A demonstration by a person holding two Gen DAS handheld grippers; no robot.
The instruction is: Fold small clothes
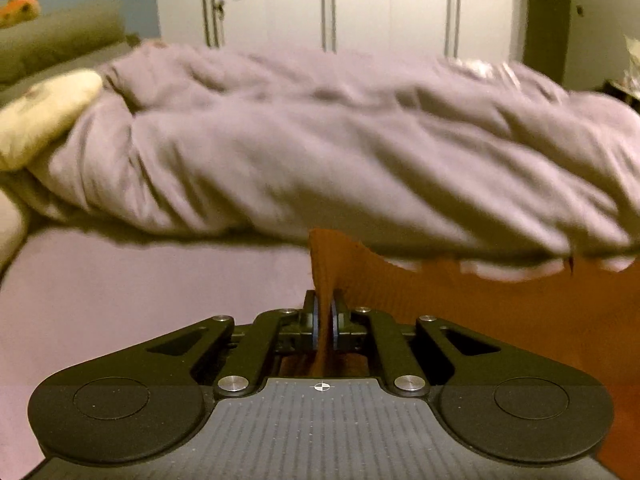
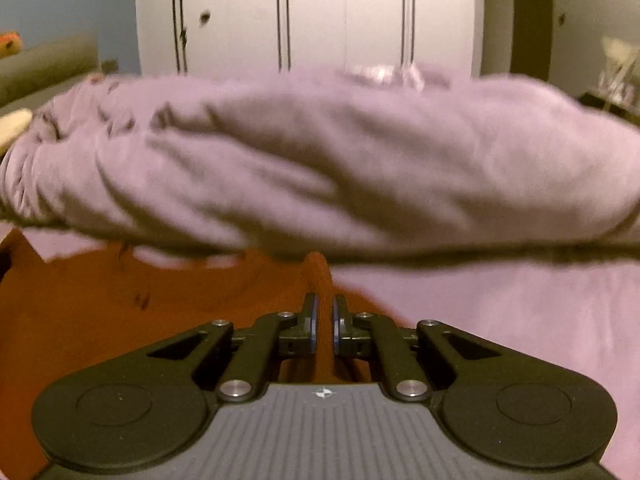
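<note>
Lilac bedsheet underneath; left gripper and right gripper jaws each clamp the orange garment.

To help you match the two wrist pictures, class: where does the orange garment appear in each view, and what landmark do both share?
Left wrist: orange garment fills the lower right, a pinch of it between the jaws.
Right wrist: orange garment fills the lower left, a pinch between the jaws.
Shared landmark: the rumpled lilac duvet lying across the middle.

The bed carries a lilac sheet. A bunched duvet lies across its far side. An orange garment lies on the near side.
</note>
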